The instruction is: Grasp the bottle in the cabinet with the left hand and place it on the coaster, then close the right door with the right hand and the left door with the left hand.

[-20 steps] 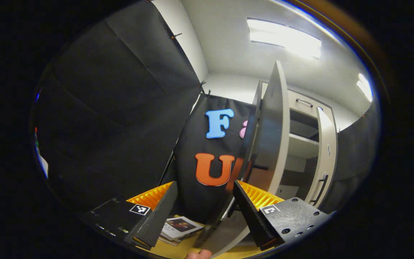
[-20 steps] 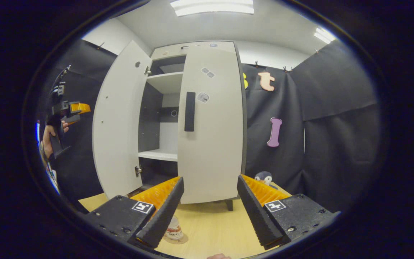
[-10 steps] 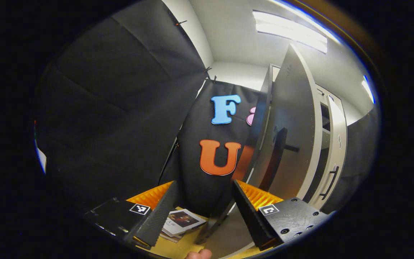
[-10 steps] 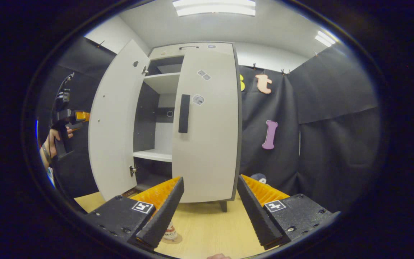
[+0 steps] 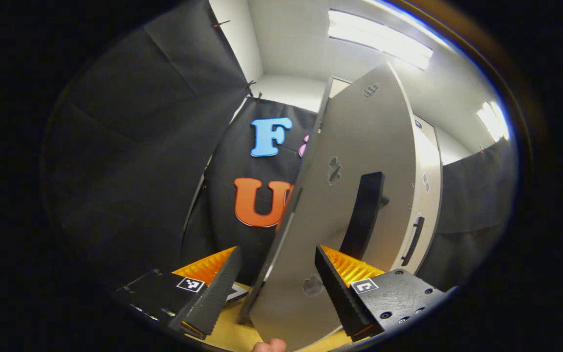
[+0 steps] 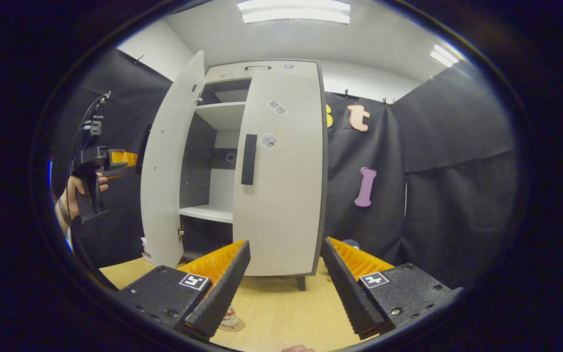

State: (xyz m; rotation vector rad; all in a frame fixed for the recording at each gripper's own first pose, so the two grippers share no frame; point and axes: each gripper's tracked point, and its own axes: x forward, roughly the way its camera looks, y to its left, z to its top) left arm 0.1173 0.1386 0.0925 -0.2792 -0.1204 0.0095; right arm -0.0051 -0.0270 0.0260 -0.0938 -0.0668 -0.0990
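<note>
The cabinet's left door (image 5: 355, 161) stands close in front of my left gripper (image 5: 274, 293), whose fingers are open, with the door's free edge rising between them. Its black handle (image 5: 362, 215) faces me. In the right gripper view that left door (image 6: 164, 171) is partly open and the right door (image 6: 281, 195) lies shut against the cabinet. A hand holds the left gripper (image 6: 110, 159) just outside the left door. The bottle (image 6: 229, 313) stands on the round coaster (image 6: 235, 325) on the table, half hidden behind a finger of my open right gripper (image 6: 284, 288).
Bare shelves (image 6: 208, 212) show inside the cabinet through the gap. A stack of books (image 6: 143, 244) lies on the wooden table (image 6: 281, 313) by the left door's foot. Black cloth walls close in the booth on both sides.
The left door has swung well toward shut, and the left gripper has followed its outer face. The right gripper has drifted slightly; the right door stays shut.
</note>
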